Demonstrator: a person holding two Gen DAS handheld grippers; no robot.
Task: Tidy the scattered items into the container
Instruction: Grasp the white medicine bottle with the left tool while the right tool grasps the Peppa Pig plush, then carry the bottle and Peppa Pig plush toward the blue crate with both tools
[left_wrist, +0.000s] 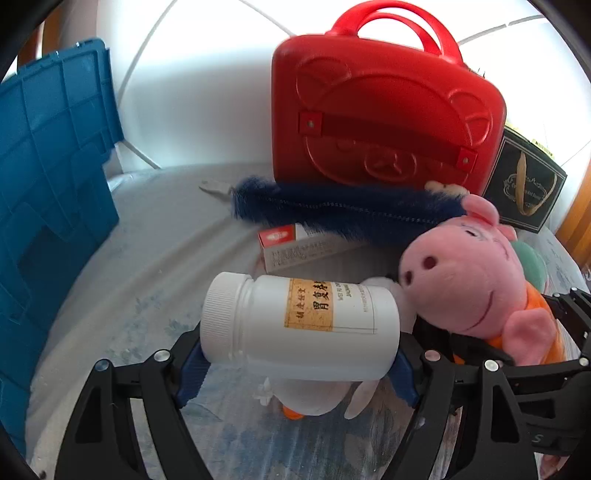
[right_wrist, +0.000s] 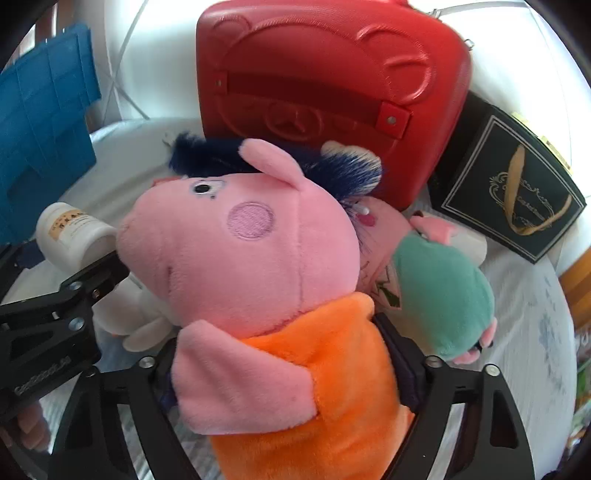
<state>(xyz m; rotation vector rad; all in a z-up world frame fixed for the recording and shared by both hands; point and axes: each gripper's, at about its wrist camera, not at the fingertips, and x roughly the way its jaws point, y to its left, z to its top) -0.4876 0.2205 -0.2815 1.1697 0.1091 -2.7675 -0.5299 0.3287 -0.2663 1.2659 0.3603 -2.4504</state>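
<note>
Two grippers are working side by side over a pale sheet. Nearest, the left gripper is clamping a white bottle lying sideways between its blue pads, cap to the left. Just beside it, the right gripper is holding a pink pig plush by its orange body, fingers pressing in on both sides. Under the bottle a white plush is lying on the sheet. Behind the pig, a second plush in green is lying against it. Farther back, a small carton is resting partly under a blue fuzzy pouch. Beyond those, a red case is standing upright and closed, with a dark gift bag leaning at its right. At far left a blue crate is standing; I cannot tell what is inside it
</note>
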